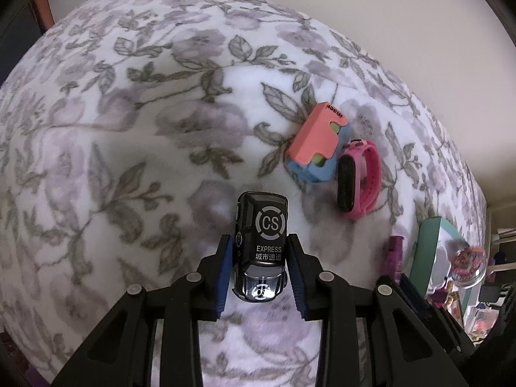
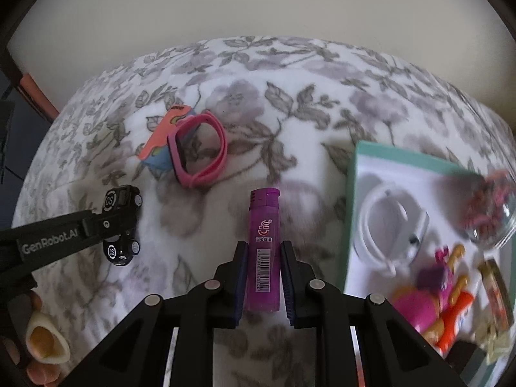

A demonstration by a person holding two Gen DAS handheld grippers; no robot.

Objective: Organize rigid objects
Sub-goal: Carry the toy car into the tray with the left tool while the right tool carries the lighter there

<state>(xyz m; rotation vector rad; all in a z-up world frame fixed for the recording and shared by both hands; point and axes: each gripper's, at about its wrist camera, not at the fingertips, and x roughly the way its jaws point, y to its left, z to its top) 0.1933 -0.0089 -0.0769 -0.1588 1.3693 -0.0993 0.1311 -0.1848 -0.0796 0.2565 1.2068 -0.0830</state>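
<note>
Lighter [image 2: 262, 248]: purple, translucent, upright between the fingers of the right gripper [image 2: 262, 277], which is clamped on its lower body near the barcode. Marked "LOOKUN" under a white logo. Judged light, stiff, smooth plastic, apt to slip; best held across the flat sides, as now.

Toy car [image 1: 260, 246]: glossy black, gripped across its flanks by the left gripper [image 1: 260, 271]. Roof reads "CS", "EXPRESS" and Chinese characters. Judged small, hard, fairly dense, slick paint; flanks give the surest hold. The right view shows it at the blanket with "GenRobot.AI" on the gripper arm.

Box [image 1: 317, 140]: salmon and blue card, lettering too small to read, lying on the floral blanket [image 1: 129, 113]. Light, crushable.

Watch [image 1: 356, 179]: pink strap, dark face, touching the box. Strap flexible.

Tray [image 2: 351, 193]: teal rim, white floor, right of the lighter; holds a white band, a clear jar, toys.
</note>
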